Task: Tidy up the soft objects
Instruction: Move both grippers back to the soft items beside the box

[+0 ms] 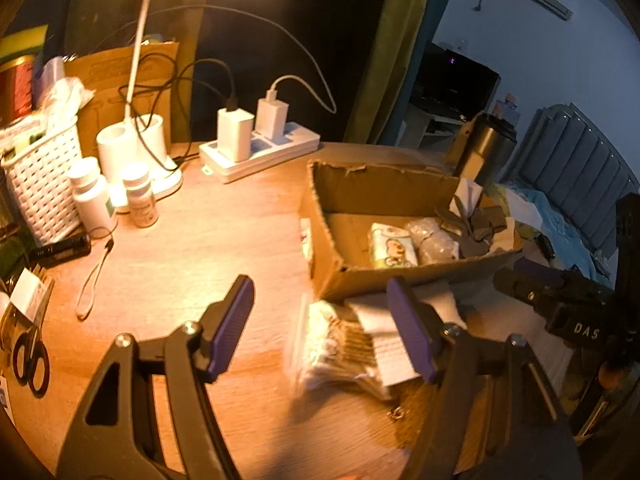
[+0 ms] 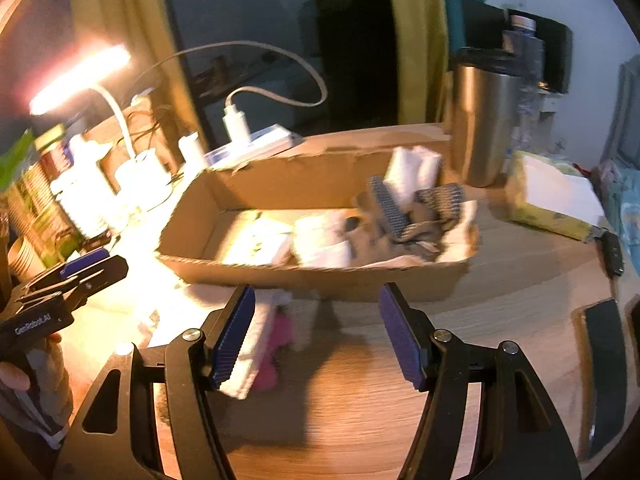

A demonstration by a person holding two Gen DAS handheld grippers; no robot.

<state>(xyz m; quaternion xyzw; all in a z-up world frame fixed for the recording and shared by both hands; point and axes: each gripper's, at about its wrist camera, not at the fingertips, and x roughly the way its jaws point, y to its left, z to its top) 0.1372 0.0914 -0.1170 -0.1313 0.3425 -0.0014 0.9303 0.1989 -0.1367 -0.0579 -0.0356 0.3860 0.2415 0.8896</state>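
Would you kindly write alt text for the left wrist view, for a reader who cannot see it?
The open left tongs hover over a blurred clear packet on a lamp-lit wooden desk, just in front of a shallow cardboard box holding small soft packs. A power strip, white bottles and scissors lie to the left.

- My left claw (image 1: pixel 322 330) is spread wide, its two purple-padded fingers (image 1: pixel 232 326) well apart and gripping nothing.
- My right claw (image 2: pixel 318 336) is just as wide, pads (image 2: pixel 400 338) facing each other across the gap, nothing between them.
- Both claws point forward and tilt slightly down over the bench.
- From the left camera I see the right claw at the far right edge; from the right camera the left one sits at the far left, with a bit of the hand (image 2: pixel 14 376) holding it.
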